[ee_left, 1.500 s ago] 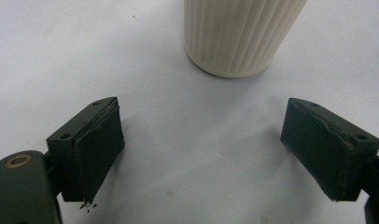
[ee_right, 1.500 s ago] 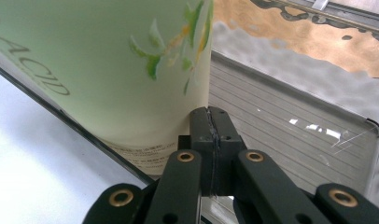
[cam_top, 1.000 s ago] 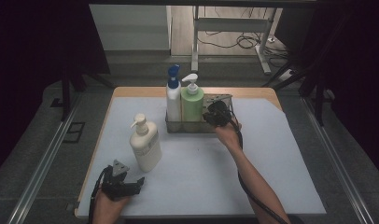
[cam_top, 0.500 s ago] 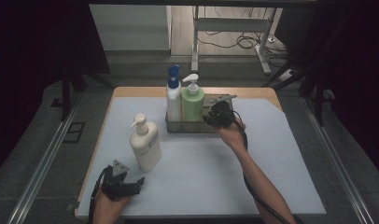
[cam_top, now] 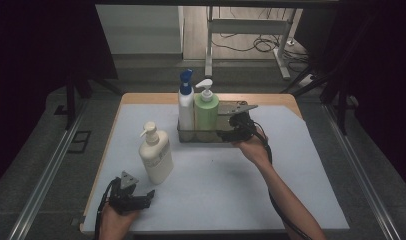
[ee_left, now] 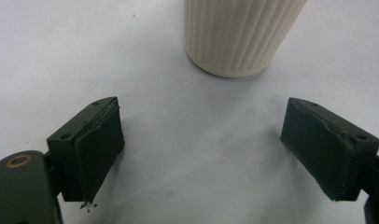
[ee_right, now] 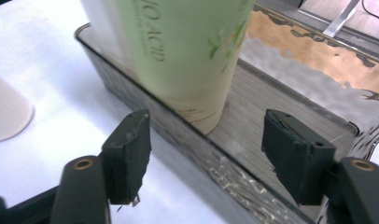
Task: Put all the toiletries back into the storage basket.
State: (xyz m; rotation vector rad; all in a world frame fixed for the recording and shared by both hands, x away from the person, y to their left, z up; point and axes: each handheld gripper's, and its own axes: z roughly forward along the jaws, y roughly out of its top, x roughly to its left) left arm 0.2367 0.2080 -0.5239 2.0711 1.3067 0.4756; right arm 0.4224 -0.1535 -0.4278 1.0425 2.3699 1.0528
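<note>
1. Right tongs: jaws have just been opening, now apart and holding nothing; the pale green plastic pump bottle stands released in the dark clear rectangular tray, beside the white bottle with blue pump. Placement judged done.
2. Left tongs: wide, holding nothing, near the cream ribbed pump bottle, judged next.
3. Worktop: white mat over wood. Room: dark, grey floor, cables behind.

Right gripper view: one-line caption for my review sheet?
Right gripper, jaws just opened and empty, faces the green pump bottle standing in the clear tray.
</note>
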